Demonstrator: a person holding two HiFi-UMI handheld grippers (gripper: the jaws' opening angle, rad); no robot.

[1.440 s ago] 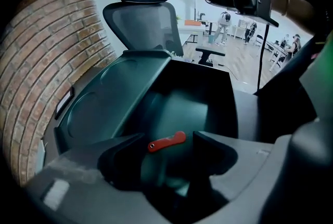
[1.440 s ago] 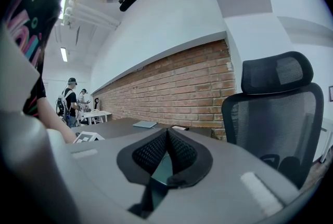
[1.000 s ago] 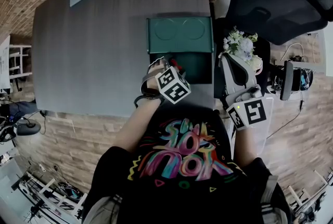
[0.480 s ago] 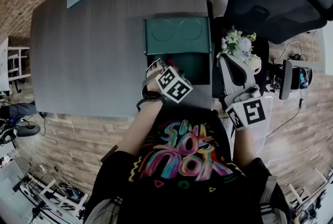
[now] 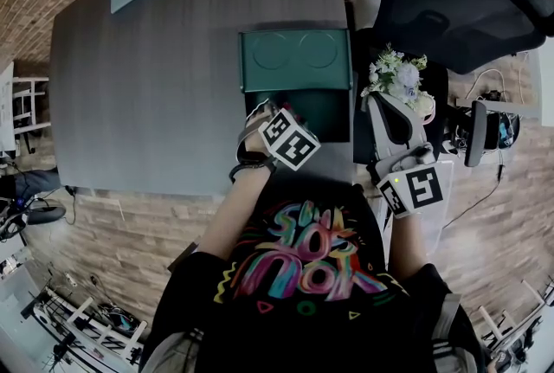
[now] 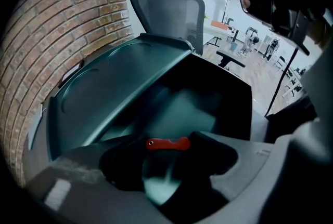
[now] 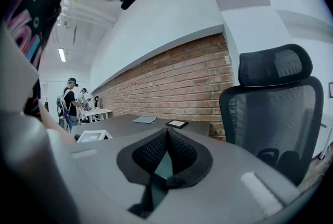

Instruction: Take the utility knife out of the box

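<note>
Tongs first: the left tongs (image 6: 167, 161) point steeply down into the open green box (image 5: 333, 116); their jaws stand wide apart, having just been closing a little from their widest. The two dark pads (image 6: 122, 166) pinch nothing, but the red utility knife (image 6: 167, 143) shows in the gap just beyond the tips, lying low in the box. Its long axis runs across the gap from one pad toward the other, so its ends, not its long sides, face the pads; its right-hand end is touching or just beside the right pad, and I cannot tell which. I judge that a roll of the wrist is called for before closing, so that the pads meet the knife's long sides; taken end to end, a slim, smooth handle would be poorly held. The left hand is plainly the nearer one, right over the knife. The lid (image 5: 297, 60) lies opened back on the far side of the box, on the dark bench (image 5: 156, 86), and does not block the way up. The right tongs (image 7: 165, 141) are well apart from all this, held off the bench's edge at the person's right and pointing about level, a black office chair (image 7: 273, 108) ahead; their jaws are together with nothing between them.
</note>
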